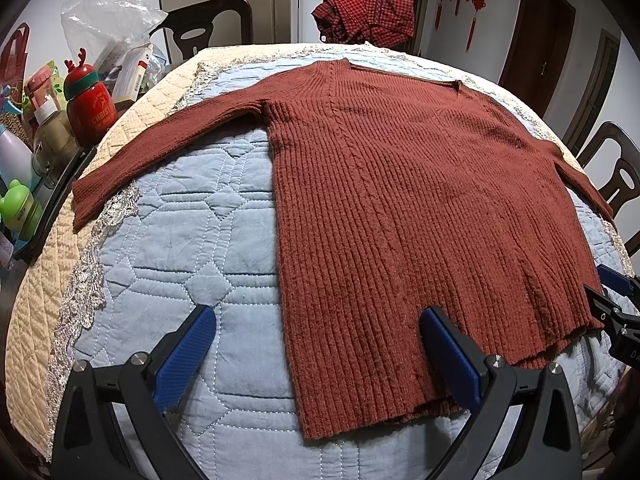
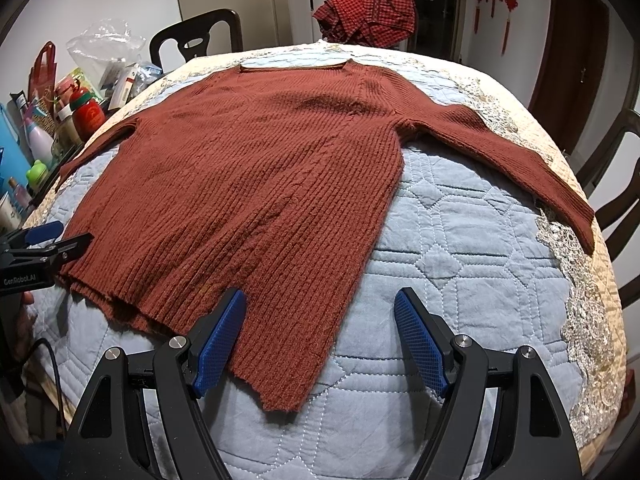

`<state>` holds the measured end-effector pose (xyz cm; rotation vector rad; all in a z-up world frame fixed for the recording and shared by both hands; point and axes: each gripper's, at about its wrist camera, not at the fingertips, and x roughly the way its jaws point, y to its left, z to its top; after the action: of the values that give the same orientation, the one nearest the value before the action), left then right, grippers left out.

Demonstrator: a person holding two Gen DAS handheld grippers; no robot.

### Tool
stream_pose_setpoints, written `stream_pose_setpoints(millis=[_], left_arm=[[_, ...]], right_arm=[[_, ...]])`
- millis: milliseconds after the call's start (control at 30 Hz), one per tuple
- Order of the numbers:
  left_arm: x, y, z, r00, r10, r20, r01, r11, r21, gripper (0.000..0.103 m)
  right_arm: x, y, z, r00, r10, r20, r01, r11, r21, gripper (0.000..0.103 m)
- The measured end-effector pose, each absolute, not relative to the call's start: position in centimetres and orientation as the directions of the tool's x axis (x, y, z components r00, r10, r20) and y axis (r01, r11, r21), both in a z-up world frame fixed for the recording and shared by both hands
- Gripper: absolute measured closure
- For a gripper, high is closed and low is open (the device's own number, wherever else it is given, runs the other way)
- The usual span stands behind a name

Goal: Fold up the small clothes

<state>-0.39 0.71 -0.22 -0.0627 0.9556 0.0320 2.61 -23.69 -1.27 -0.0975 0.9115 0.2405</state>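
Note:
A rust-red ribbed knit sweater [image 1: 400,184] lies flat on a blue quilted table cover [image 1: 192,248], neck at the far side, both sleeves spread out. It also shows in the right wrist view [image 2: 248,184]. My left gripper [image 1: 316,320] is open and empty, its jaws wide apart over the sweater's near left hem corner. My right gripper [image 2: 320,300] is open and empty over the near right hem corner. The left gripper shows at the left edge of the right wrist view [image 2: 60,236], and the right gripper at the right edge of the left wrist view [image 1: 608,292].
A red checked cloth [image 1: 364,16] is bunched at the table's far edge. Bottles, a red flask [image 1: 90,108], boxes and a plastic bag crowd the left side. Dark chairs [image 1: 208,24] stand behind and to the right. Lace trim [image 2: 584,280] edges the cover.

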Motion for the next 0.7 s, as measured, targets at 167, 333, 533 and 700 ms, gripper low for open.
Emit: stream_pose_setpoints(millis=[167,333,533,700], left_arm=[[-0.36,0.68,-0.24,0.578,0.001,-0.816,-0.056,0.998,-0.038,0.000],[-0.33,0.77,-0.19,0.579,-0.001,-0.816,-0.053,0.998,-0.039,0.000],[-0.39,0.84,-0.05,0.579,-0.007,-0.815,-0.055,0.997,-0.048,0.000],[-0.29,0.93,0.08,0.577,-0.013,-0.817,-0.060,0.996,-0.058,0.000]], right_arm=[[2.63,-23.72,-1.28,0.588,0.166,-0.791,-0.248,0.969,0.019,0.026],[2.67,-23.77,-1.21,0.587,0.171,-0.791,-0.244,0.969,0.029,0.026],[2.52,-23.86,-0.91,0.592,0.174,-0.787,-0.241,0.970,0.033,0.026],[2.33,-23.98,-0.44,0.606,0.173,-0.777,-0.238,0.971,0.030,0.026]])
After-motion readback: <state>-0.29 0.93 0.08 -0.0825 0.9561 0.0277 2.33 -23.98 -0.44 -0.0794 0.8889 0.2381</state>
